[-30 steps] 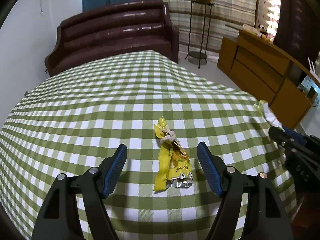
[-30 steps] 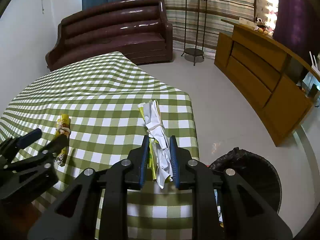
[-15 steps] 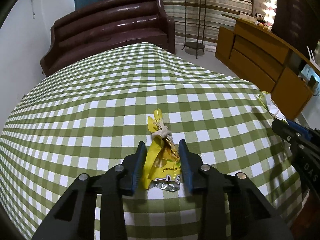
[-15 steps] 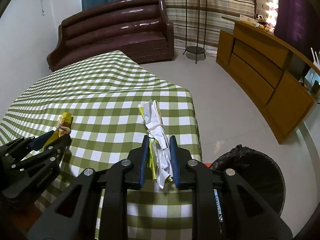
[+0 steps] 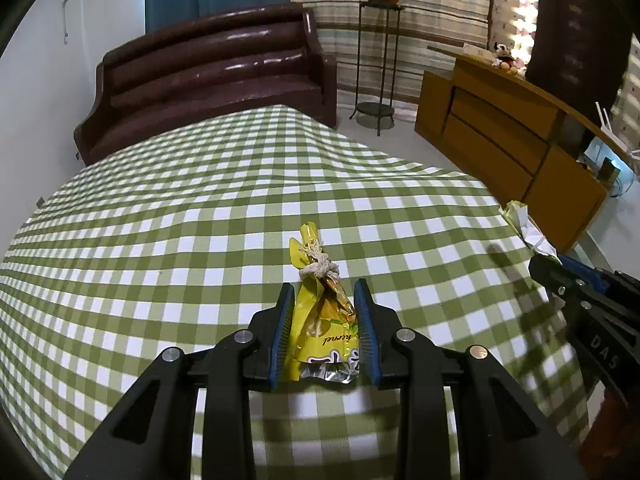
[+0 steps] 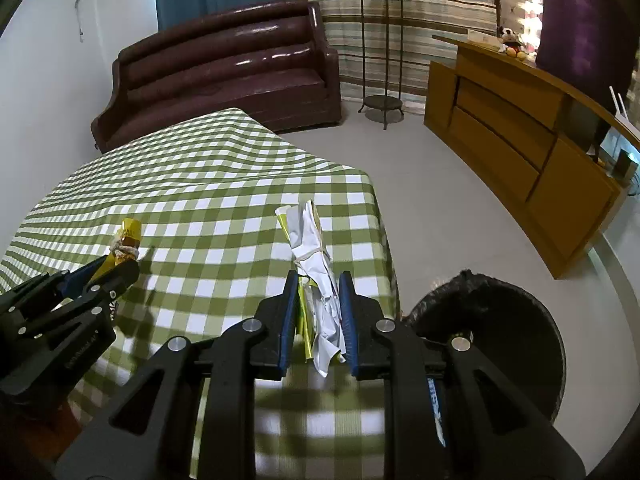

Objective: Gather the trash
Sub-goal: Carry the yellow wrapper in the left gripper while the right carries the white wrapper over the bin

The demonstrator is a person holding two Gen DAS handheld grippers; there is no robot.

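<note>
Yellow wrapper (image 5: 320, 320), knotted with string, sits above the checked tablecloth (image 5: 200, 216), pinched between the closed-in fingers of the left gripper (image 5: 325, 294). Toward the cloth's right edge, the right gripper (image 6: 319, 280) clamps a white-and-green wrapper (image 6: 320, 280). A black bin (image 6: 500, 320) stands just beyond that edge.

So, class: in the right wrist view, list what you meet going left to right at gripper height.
Left gripper holding the yellow wrapper → right gripper clamping the white wrapper → black trash bin.
</note>
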